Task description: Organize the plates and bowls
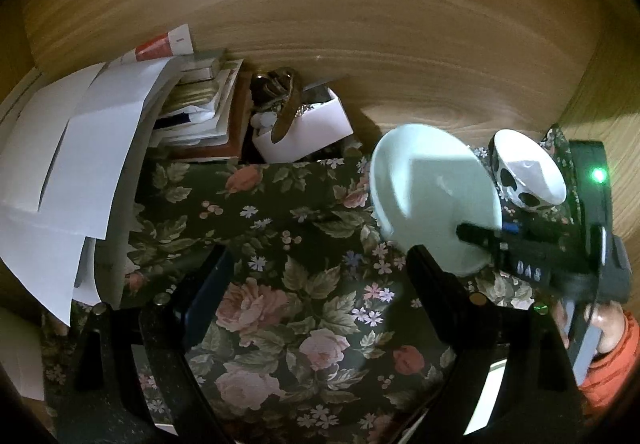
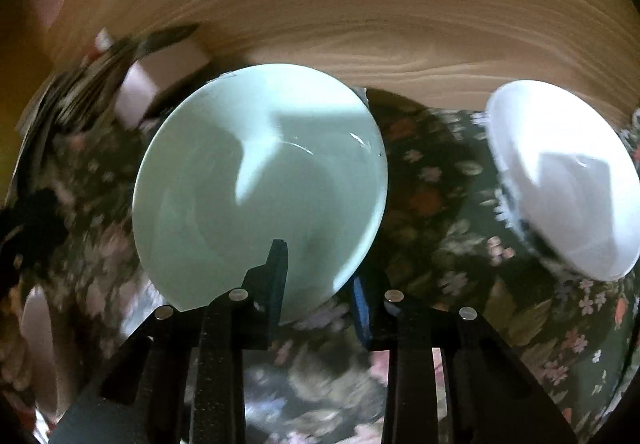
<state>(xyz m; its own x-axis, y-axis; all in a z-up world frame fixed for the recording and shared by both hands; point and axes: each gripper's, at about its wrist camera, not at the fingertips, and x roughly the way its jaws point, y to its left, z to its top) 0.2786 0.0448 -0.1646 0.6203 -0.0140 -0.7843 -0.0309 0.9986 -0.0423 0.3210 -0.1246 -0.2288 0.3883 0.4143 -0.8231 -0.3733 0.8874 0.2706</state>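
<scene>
Green plate [image 2: 260, 180] rim between right fingers [image 2: 278, 276]

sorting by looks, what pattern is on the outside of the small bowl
Black spots on white, on the small bowl; clearest in the left wrist view.

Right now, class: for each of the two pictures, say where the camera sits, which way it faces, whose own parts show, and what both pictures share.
Left wrist: sits on the left hand-held gripper, facing the flowered cloth and wooden wall; its open fingers show, and the right hand-held gripper holding the green plate.
Right wrist: sits on the right hand-held gripper, facing the green plate; its fingers show.
Shared: green plate, spotted bowl, flowered cloth.
</scene>
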